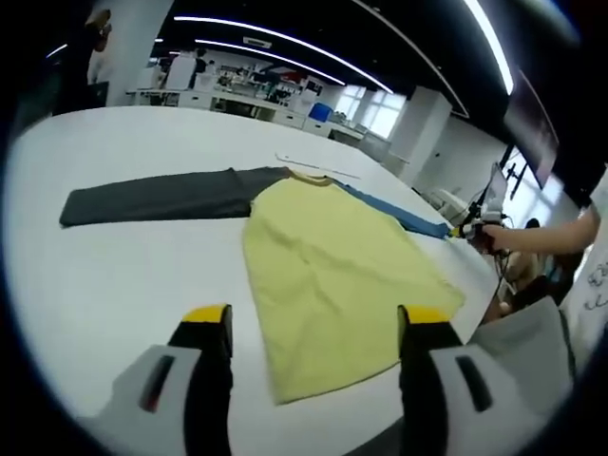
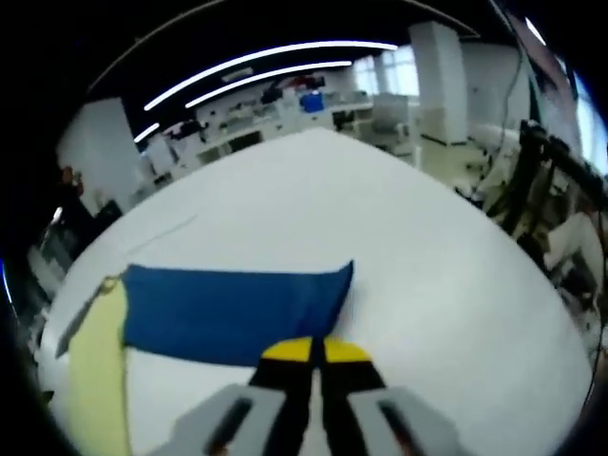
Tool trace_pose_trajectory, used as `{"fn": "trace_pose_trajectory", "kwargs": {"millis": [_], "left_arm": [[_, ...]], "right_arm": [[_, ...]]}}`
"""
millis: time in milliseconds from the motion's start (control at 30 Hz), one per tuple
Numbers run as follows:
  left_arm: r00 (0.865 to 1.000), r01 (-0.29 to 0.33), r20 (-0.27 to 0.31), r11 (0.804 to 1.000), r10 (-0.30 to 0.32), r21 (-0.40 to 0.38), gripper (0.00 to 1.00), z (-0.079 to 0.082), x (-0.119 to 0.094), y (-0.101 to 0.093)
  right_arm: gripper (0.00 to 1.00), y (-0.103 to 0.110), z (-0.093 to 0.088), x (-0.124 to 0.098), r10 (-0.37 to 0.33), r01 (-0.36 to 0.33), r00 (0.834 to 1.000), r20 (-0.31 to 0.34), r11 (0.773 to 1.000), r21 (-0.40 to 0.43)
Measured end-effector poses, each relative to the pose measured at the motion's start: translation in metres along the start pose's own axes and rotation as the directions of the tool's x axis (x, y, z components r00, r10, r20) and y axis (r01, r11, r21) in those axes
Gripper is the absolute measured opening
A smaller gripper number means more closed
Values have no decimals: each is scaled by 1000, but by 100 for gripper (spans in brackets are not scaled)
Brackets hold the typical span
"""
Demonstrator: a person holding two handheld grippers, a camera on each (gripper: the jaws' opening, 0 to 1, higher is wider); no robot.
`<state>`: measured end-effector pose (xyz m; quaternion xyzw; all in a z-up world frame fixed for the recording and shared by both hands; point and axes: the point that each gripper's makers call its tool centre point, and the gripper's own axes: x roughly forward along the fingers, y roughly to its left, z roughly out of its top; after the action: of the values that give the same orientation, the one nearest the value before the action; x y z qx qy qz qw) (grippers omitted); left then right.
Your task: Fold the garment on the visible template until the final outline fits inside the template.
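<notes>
A long-sleeved shirt lies flat on the white table [image 1: 114,294]. It has a yellow body [image 1: 332,275], a dark grey sleeve [image 1: 161,197] stretched out to the left and a blue sleeve [image 1: 399,214] to the right. My left gripper [image 1: 313,328] hovers open over the yellow hem, holding nothing. At the blue cuff sits my right gripper [image 1: 472,228], held by a hand. In the right gripper view the blue sleeve [image 2: 228,309] lies across the table, and my right gripper [image 2: 314,350] is shut on its near edge by the cuff. The yellow body [image 2: 95,380] is at lower left.
A thin pale line [image 1: 318,163] runs on the table just beyond the collar. A person's arm [image 1: 546,237] reaches in at the right, near the table's edge. Desks and shelves [image 1: 247,90] stand far behind. Cables and stands [image 2: 541,180] crowd the floor beyond the table's right side.
</notes>
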<state>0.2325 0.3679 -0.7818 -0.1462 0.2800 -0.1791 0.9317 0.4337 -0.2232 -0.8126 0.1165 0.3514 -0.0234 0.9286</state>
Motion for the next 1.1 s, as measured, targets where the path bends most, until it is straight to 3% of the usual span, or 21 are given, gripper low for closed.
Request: {"fn": "trace_pose_trajectory", "kwargs": {"millis": [200, 400, 533, 667, 800, 1100], "left_arm": [[1000, 12, 19, 1000, -12, 2, 68, 4, 0, -3], [999, 24, 32, 1000, -25, 17, 68, 8, 1, -5], [998, 30, 49, 999, -31, 15, 67, 11, 1, -7], [998, 27, 62, 999, -29, 22, 67, 14, 0, -9], [997, 28, 74, 999, -30, 28, 68, 16, 0, -8], [994, 27, 101, 1000, -29, 15, 68, 22, -2, -2]], "right_arm": [[0, 35, 30, -18, 78, -76, 994, 77, 997, -33], [0, 70, 52, -17, 169, -164, 980, 105, 985, -56], [0, 122, 56, -24, 259, -247, 960, 103, 963, -111], [0, 156, 65, -5, 328, -314, 941, 85, 939, -140], [0, 210, 56, -8, 402, -386, 914, 64, 906, -171], [0, 299, 50, 7, 509, -496, 861, -3, 838, -229]]}}
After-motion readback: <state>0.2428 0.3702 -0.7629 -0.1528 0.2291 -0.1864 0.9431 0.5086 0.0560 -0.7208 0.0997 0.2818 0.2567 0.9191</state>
